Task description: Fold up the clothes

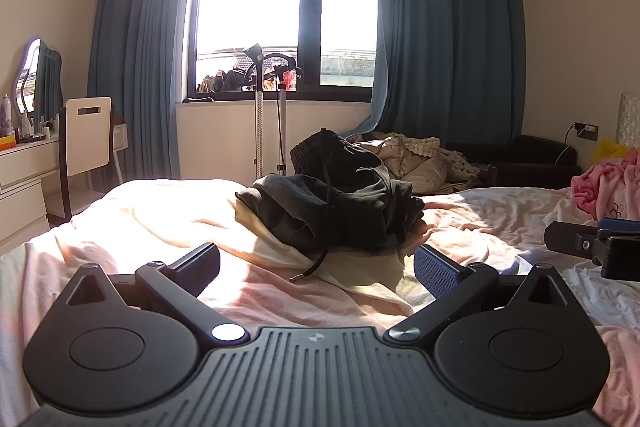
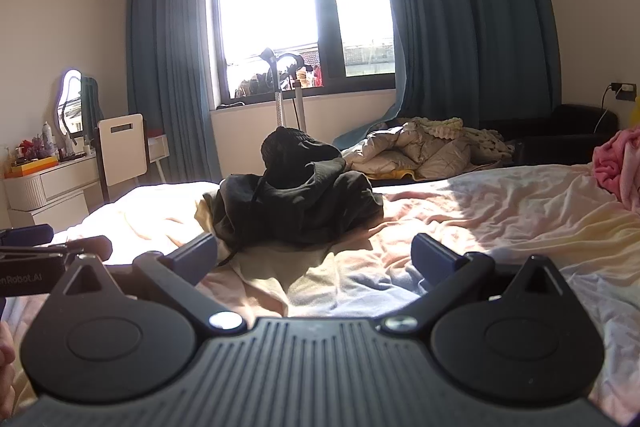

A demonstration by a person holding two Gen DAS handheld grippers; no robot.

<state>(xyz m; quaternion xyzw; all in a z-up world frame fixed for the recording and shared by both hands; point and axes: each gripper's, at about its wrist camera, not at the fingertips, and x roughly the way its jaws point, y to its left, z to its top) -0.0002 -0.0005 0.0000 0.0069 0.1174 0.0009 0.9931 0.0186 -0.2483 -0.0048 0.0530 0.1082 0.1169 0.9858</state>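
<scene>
Both grippers' jaws apart, dark clothes heap ahead, pink blanket right.

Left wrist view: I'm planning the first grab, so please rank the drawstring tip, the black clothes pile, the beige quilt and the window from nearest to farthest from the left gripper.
From the left gripper:
1. Drawstring tip, between the open fingers on the bed sheet.
2. Black clothes pile, straight ahead on the bed.
3. Beige quilt, behind the pile, slightly right.
4. Window, on the far wall.

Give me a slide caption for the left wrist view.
Open left gripper faces crumpled dark clothes on a sunlit bed, fold not yet begun.
</scene>
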